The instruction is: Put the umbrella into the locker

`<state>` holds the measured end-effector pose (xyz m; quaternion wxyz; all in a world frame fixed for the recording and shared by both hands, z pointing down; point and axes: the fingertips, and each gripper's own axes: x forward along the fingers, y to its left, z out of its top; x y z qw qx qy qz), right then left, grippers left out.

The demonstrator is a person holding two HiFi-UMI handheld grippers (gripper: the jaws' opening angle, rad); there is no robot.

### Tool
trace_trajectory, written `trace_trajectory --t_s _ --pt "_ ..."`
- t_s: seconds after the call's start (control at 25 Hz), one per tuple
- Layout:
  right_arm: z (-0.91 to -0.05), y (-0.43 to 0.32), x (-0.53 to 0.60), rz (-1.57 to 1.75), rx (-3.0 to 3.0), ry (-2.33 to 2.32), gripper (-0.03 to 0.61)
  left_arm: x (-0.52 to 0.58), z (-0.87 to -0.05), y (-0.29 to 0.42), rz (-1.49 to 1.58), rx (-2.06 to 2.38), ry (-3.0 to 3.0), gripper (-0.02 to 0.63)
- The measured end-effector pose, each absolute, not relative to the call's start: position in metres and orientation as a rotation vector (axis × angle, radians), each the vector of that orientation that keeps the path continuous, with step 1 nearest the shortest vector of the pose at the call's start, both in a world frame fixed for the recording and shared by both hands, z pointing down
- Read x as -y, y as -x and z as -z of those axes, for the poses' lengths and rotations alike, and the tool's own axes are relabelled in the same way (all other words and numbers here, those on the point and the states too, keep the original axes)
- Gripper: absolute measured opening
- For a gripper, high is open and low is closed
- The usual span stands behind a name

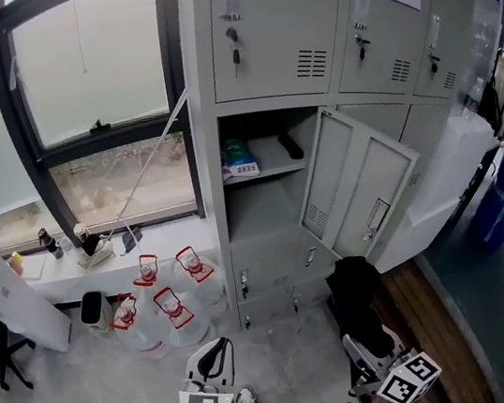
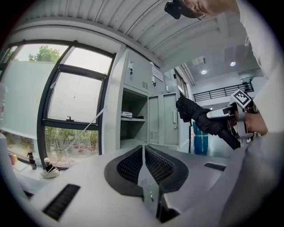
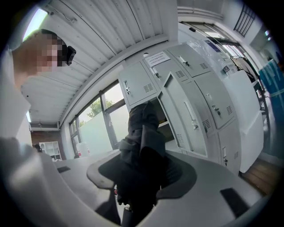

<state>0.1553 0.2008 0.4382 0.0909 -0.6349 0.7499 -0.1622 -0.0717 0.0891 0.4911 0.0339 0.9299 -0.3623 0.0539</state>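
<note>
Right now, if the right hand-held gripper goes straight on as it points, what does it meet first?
Probably the open locker compartment: the black folded umbrella in the right hand-held gripper points into it, with the open door just to the right. Depth is unclear.

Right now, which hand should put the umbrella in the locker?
The right. The right gripper grips the umbrella, which points at the open locker ahead. The left gripper is shut and holds nothing.
</note>
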Motion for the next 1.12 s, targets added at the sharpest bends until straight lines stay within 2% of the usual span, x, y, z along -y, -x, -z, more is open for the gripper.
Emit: trace_trajectory --t_s 0.44,1.12 --pt "-0.429 -0.152 -0.083 0.486 -2.155 2.003 0.23 0.051 -0.501 0.048 -0.136 0.933 -2.86 0.034" --pt "-0.441 -0.187 0.007 0.545 -2.236 1.892 0.23 0.097 -0.5 0.001 -0.175 0.967 -2.842 0.034"
